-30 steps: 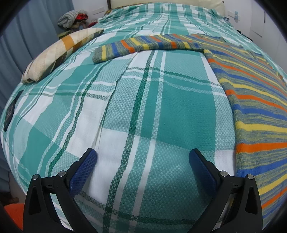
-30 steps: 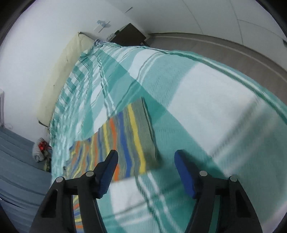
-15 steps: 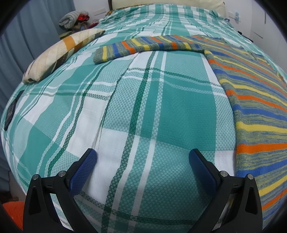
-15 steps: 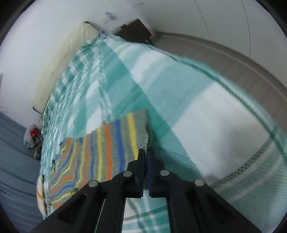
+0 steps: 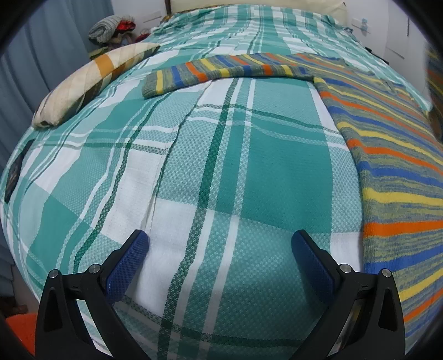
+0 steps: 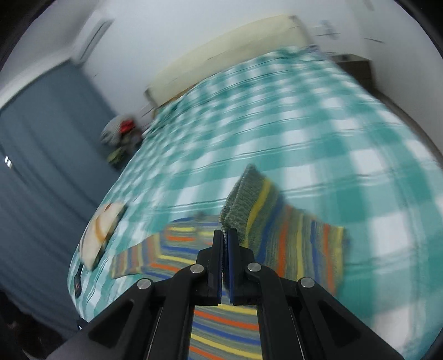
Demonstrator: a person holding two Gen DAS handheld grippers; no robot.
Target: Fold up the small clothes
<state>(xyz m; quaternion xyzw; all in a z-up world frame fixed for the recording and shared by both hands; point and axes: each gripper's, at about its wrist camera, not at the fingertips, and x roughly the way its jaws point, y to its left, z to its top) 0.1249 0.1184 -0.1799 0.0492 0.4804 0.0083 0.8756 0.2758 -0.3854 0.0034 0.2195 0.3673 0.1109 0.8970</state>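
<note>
A striped knit sweater (image 5: pixel 393 155) lies spread flat on the bed (image 5: pixel 221 171), over its teal-and-white plaid bedspread, with one sleeve (image 5: pixel 221 70) stretched out sideways toward the pillow (image 5: pixel 91 80) at the bed's edge. The step in hand appears to be the first fold, bringing the other sleeve in over the body of the sweater. The right hand-held gripper (image 6: pixel 224 243) is clamped tight on the ribbed cuff (image 6: pixel 238 205) of that sleeve, the grey-green rib standing up out of the closed pads while the rest of the sleeve trails down in a slack band to the sweater's body below; that view is smeared with motion, so the exact lie of the cloth underneath cannot be read finely. The left hand-held gripper (image 5: pixel 220 249) has its jaws spread wide with nothing between them, hovering over bare bedspread just beside the sweater's near side edge, touching no cloth as far as can be told. The next move probably calls for carrying the pinched cuff across the chest and laying the sleeve down flat and straight before letting go, keeping the knit from bunching or dragging the body out of line. The free left hand-held gripper could steady the body or take the outstretched sleeve for the matching fold. A pile of other clothes (image 5: pixel 113 25) sits beyond the head of the bed.
</note>
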